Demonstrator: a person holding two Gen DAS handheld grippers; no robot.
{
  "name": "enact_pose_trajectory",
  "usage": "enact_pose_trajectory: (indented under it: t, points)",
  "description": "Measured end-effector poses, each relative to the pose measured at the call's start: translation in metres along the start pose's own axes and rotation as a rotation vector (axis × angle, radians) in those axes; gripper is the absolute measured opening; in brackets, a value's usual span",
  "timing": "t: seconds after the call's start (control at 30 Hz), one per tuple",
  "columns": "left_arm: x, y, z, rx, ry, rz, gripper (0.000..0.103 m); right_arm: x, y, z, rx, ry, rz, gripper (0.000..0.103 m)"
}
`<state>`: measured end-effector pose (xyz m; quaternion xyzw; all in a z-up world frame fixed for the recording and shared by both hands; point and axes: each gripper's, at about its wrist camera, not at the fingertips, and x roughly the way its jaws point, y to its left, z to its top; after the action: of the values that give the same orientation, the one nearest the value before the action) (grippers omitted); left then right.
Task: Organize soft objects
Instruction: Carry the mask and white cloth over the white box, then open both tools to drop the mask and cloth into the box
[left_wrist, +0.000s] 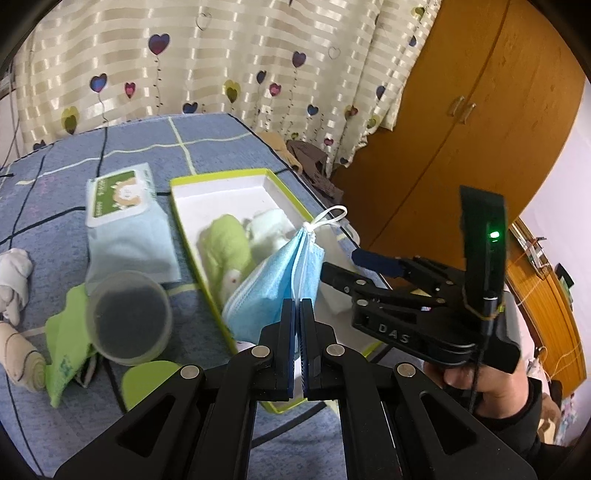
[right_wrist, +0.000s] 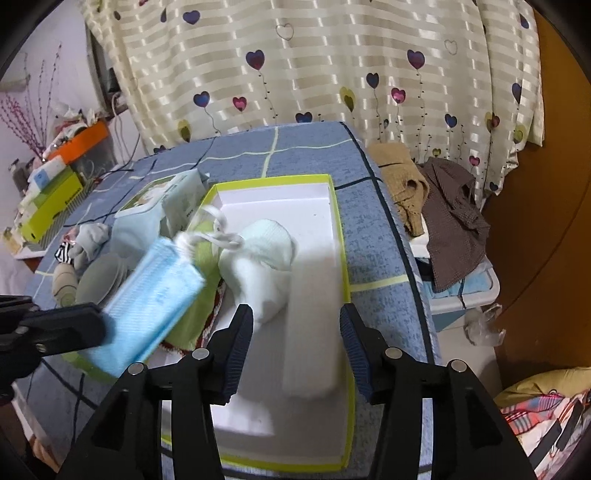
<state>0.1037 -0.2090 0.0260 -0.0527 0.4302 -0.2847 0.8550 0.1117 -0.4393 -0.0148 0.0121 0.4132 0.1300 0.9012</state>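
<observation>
My left gripper (left_wrist: 299, 306) is shut on a stack of light blue face masks (left_wrist: 273, 280), whose white ear loops stick up. It holds them over the near left part of a white box with a lime-green rim (left_wrist: 221, 177). In the box lie a green cloth (left_wrist: 225, 243) and a pale mint sock (right_wrist: 266, 258). In the right wrist view the masks (right_wrist: 159, 291) hang blurred at the left, held by the left gripper (right_wrist: 92, 325). My right gripper (right_wrist: 295, 317) is open over the box (right_wrist: 343, 258). A long white pad (right_wrist: 314, 332) lies on the box floor between its fingers, not pressed.
Left of the box on the blue checked bedcover lie a wipes pack (left_wrist: 122, 192), a pale blue cloth (left_wrist: 129, 247), a clear round tub (left_wrist: 129, 317), a green cloth (left_wrist: 70, 332) and rolled socks (left_wrist: 14, 280). Clothes (right_wrist: 443, 206) are piled beyond the bed's right edge. A wooden wardrobe (left_wrist: 461, 110) stands at the right.
</observation>
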Motion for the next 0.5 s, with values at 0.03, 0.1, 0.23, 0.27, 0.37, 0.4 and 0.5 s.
enact_pose_trajectory:
  t: [0.03,0.1,0.23,0.27,0.37,0.4,0.5]
  points:
    - [0.004,-0.001,0.0,0.001,0.007,-0.002,0.002,-0.003,-0.002,-0.001,0.002,-0.005,-0.004,0.048]
    - [0.012,-0.002,0.0,-0.005,0.024,-0.002,0.002,-0.009,-0.005,-0.002,0.007,-0.012,-0.011,0.048]
    - [0.026,-0.006,0.0,-0.008,0.052,-0.011,0.002,-0.02,-0.011,-0.003,0.013,-0.034,-0.005,0.048]
    - [0.029,-0.007,0.0,-0.005,0.055,-0.014,0.002,-0.022,-0.012,-0.003,0.014,-0.038,-0.004,0.049]
    - [0.042,-0.014,0.001,0.009,0.078,-0.03,0.002,-0.027,-0.016,-0.003,0.021,-0.049,-0.007,0.049]
    - [0.047,-0.015,0.001,0.013,0.088,-0.038,0.002,-0.028,-0.019,-0.003,0.026,-0.051,-0.009,0.049]
    - [0.056,-0.017,0.0,0.016,0.11,-0.054,0.002,-0.029,-0.022,-0.003,0.034,-0.048,-0.015,0.049]
